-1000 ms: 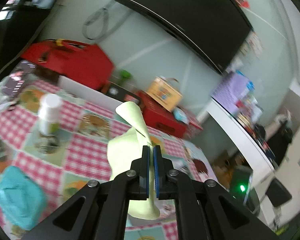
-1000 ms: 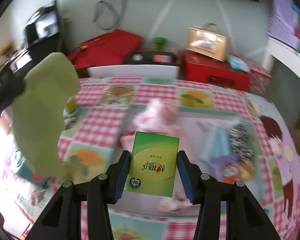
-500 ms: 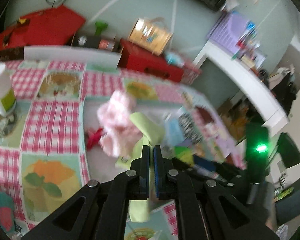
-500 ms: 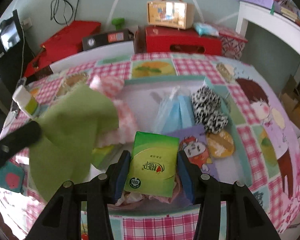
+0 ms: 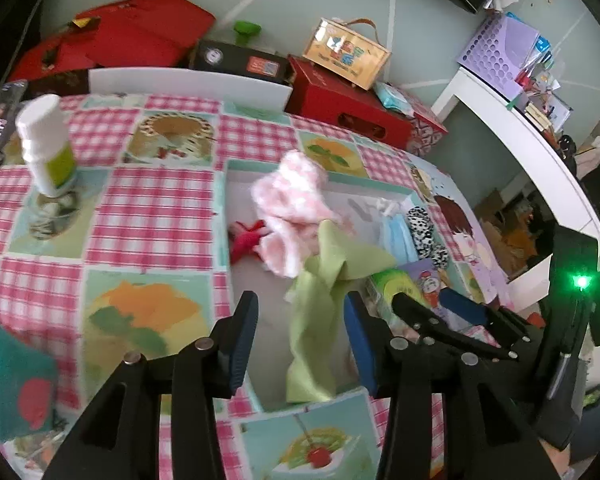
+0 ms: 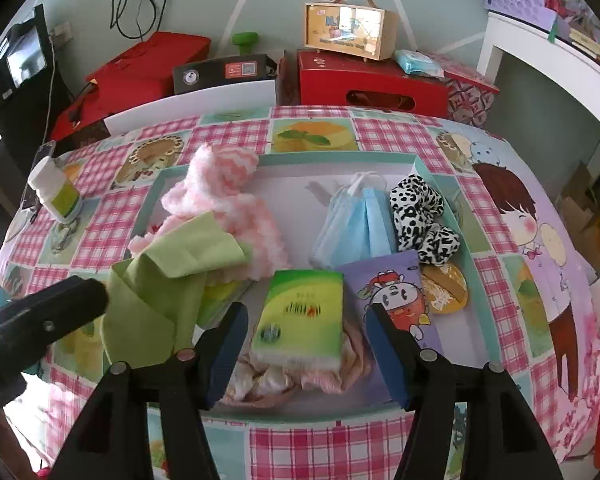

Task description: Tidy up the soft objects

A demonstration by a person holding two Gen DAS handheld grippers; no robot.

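- My left tool (image 5: pixel 300 340) has just been opening; its pads now stand apart on either side of the green cloth (image 5: pixel 324 304), pressing on nothing, and the cloth lies draped over the near-left part of the tray (image 6: pixel 340 157), partly on the pink knit (image 6: pixel 224 204).
- My right tool (image 6: pixel 306 344) has also just been opening; the green tissue pack (image 6: pixel 304 312) sits between its pads but free of them, resting on crumpled pale fabric at the tray's near edge.
- Further right in the tray lie the blue masks (image 6: pixel 360 224), the spotted scrunchie (image 6: pixel 420 212) and a purple cartoon packet (image 6: pixel 392 292).
- I judge this the release step: both soft things are set down in the tray.
- Next I should draw both tools up and back without snagging the cloth, then look around the bench (image 5: pixel 152 200) for what still lies outside the tray.
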